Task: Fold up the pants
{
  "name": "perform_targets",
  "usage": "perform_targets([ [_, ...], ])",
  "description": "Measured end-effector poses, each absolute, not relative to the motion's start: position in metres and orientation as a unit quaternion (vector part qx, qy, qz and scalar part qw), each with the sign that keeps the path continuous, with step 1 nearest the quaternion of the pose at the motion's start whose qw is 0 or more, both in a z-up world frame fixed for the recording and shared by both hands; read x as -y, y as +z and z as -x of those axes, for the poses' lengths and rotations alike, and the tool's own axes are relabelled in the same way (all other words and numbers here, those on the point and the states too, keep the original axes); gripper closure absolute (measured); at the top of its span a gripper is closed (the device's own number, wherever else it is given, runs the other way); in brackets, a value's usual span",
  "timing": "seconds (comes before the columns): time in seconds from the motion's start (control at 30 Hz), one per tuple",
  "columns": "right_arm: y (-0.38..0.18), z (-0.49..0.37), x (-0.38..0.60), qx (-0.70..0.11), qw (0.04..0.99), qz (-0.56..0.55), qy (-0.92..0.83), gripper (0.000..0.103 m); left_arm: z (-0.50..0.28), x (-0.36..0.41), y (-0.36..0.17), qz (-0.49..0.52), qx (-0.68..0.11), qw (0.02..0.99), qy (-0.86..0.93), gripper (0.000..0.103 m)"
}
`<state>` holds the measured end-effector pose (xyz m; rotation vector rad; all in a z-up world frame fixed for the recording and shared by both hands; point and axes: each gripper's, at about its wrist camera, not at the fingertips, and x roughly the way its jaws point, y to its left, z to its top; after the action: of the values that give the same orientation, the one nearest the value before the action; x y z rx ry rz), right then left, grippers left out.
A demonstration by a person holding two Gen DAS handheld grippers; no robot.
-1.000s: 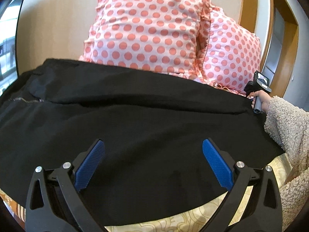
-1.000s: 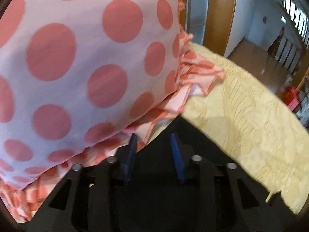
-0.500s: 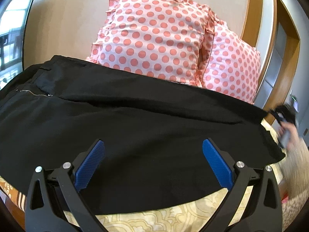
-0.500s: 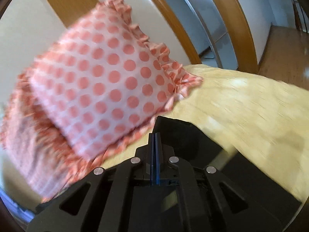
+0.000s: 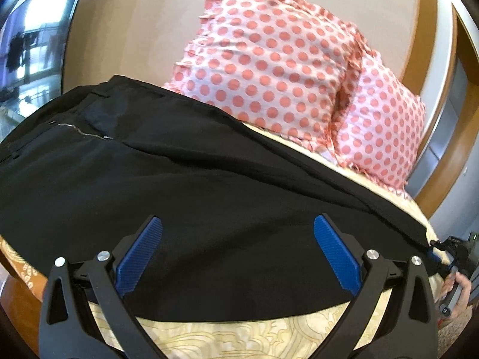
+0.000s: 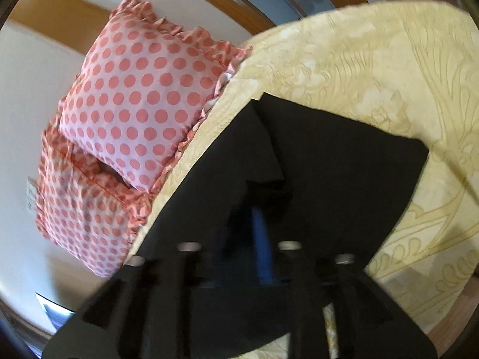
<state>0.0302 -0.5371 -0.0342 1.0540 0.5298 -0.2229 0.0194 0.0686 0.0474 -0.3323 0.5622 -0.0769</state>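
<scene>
My left gripper [image 5: 238, 254] hangs with fingers spread wide over the near edge of the bed [image 5: 239, 338], holding nothing. My right gripper [image 6: 254, 239] sits at the hem end of the pants [image 5: 194, 194]; blur hides whether it is pinching cloth, so I cannot tell. The pants lie flat across the bed in front of the pillows [image 5: 269, 68], long axis along the bed's near edge, waist and zipper to my left, hems toward the right corner. To fold cleanly, I should probably grip both layers at the hem and carry them level toward the waist.
</scene>
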Motion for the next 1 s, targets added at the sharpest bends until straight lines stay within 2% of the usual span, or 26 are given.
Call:
perform_targets([
  [0.23, -0.034, -0.018, 0.535, -0.212, 0.818, -0.526, -0.100, 0.063, -0.033, -0.097, 0.059, 0.230, -0.271, 0.934, -0.020, 0.002],
  [0.3, -0.033, -0.023, 0.532, -0.212, 0.824, -0.514, -0.107, 0.074, -0.044, -0.096, 0.064, 0.219, -0.281, 0.934, -0.013, 0.002],
  [0.33, -0.034, -0.027, 0.533, -0.216, 0.826, -0.509, -0.107, 0.094, -0.051, -0.095, 0.068, 0.202, -0.282, 0.938, -0.009, 0.002],
  [0.37, -0.040, -0.034, 0.536, -0.222, 0.822, -0.516, -0.092, 0.100, -0.056, -0.095, 0.072, 0.192, -0.282, 0.940, -0.007, 0.002],
  [0.47, -0.035, -0.025, 0.548, -0.182, 0.824, -0.532, -0.068, 0.100, -0.074, -0.098, 0.086, 0.158, -0.277, 0.948, -0.007, 0.002],
  [0.57, 0.002, 0.012, 0.548, -0.106, 0.872, -0.473, -0.068, 0.100, -0.097, -0.109, 0.098, 0.136, -0.273, 0.952, 0.008, 0.002],
  [0.7, -0.002, 0.022, 0.556, -0.112, 0.870, -0.474, -0.083, 0.100, -0.154, -0.133, 0.096, 0.169, -0.316, 0.933, 0.028, 0.002],
  [0.83, -0.014, 0.020, 0.559, -0.123, 0.863, -0.483, -0.086, 0.100, -0.222, -0.151, 0.082, 0.207, -0.373, 0.903, 0.055, 0.012],
  [1.0, -0.016, 0.021, 0.559, -0.133, 0.864, -0.477, -0.086, 0.100, -0.311, -0.143, 0.064, 0.143, -0.443, 0.875, 0.131, 0.019],
])
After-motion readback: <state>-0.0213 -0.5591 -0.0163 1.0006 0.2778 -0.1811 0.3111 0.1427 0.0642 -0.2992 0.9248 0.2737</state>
